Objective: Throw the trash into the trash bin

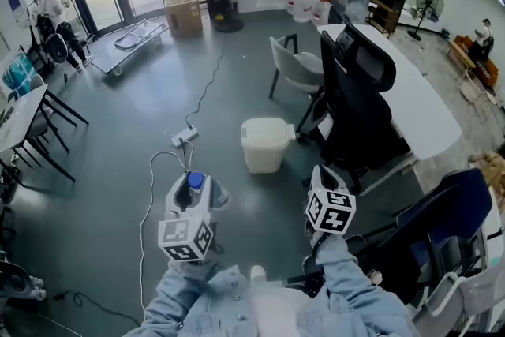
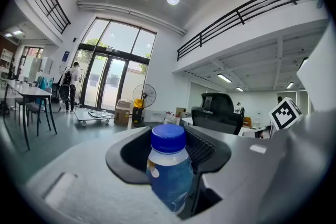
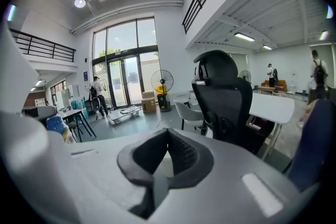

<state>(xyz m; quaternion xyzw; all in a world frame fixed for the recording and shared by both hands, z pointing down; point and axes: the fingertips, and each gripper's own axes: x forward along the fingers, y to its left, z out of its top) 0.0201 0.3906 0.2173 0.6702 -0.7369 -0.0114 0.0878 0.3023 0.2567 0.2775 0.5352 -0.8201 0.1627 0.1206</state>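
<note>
left tool (image 1: 192, 200) clamps bottle (image 2: 169, 165), bin (image 1: 264, 144) well ahead

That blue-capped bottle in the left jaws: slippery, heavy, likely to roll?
The bottle looks like smooth plastic, so possibly slippery, though the ribbed jaws grip its sides. Small, so probably light. Its round body would likely roll if dropped.
</note>
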